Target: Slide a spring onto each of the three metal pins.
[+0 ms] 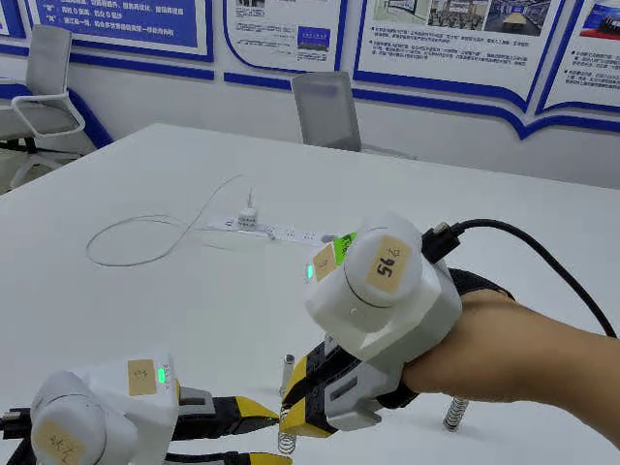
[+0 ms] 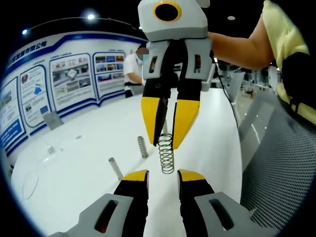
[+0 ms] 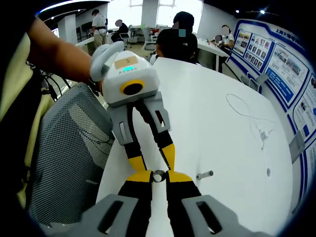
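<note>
My right gripper [image 1: 295,415] reaches in from the right with its jaws pointing down, shut on the top of a steel spring [image 2: 166,154] that hangs upright to the white table [image 1: 194,320]. From the right gripper view I look straight down the spring [image 3: 158,176], a small ring between the yellow fingertips. My left gripper [image 2: 163,182] faces it from the left, open, just short of the spring. A bare metal pin [image 2: 115,168] stands to the side. Farther off, another pin carries a spring [image 2: 142,147]. Whether a pin sits inside the held spring I cannot tell.
A white power strip [image 1: 266,231] and its looped cable [image 1: 136,237] lie mid-table. Grey chairs [image 1: 327,107] stand behind the table. A mesh office chair [image 3: 69,148] sits at the table's near edge. Several people are in the room's background.
</note>
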{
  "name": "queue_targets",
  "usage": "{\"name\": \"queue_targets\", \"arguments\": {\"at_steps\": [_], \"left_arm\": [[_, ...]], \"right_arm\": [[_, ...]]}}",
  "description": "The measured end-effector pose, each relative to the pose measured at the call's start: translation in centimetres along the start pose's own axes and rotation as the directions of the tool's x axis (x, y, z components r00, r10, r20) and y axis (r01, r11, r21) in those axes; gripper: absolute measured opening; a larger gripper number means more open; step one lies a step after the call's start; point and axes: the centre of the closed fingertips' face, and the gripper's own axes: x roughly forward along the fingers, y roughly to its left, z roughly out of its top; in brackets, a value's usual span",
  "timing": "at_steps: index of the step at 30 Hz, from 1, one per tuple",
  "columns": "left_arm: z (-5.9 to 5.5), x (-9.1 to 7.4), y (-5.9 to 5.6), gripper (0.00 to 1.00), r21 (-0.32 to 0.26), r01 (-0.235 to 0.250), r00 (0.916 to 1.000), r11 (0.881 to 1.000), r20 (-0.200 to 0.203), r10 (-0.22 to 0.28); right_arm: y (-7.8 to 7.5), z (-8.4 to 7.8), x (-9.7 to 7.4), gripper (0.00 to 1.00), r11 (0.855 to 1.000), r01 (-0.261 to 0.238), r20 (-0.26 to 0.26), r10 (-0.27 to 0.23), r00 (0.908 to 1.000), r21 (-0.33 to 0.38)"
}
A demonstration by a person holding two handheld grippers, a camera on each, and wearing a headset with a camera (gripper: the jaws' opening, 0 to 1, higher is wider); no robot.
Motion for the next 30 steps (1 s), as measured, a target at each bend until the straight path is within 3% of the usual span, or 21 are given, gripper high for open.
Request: {"name": "queue_targets", "arguments": {"at_steps": [21, 30], "left_arm": [[-0.8, -1.0, 1.3, 0.37, -0.037, -0.057, 0.9983, 0.998, 0.006, 0.057], [-1.1, -1.1, 1.6, 0.44, -0.054, -0.073, 0.9973, 0.996, 0.003, 0.073]], "right_arm": [[-3.3, 0.1, -1.5, 0.11, 0.997, 0.071, 0.008, -0.071, 0.9974, 0.027], [-5.6, 0.2, -2.1, 0.11, 0.992, 0.112, 0.018, -0.113, 0.9934, 0.05]]}}
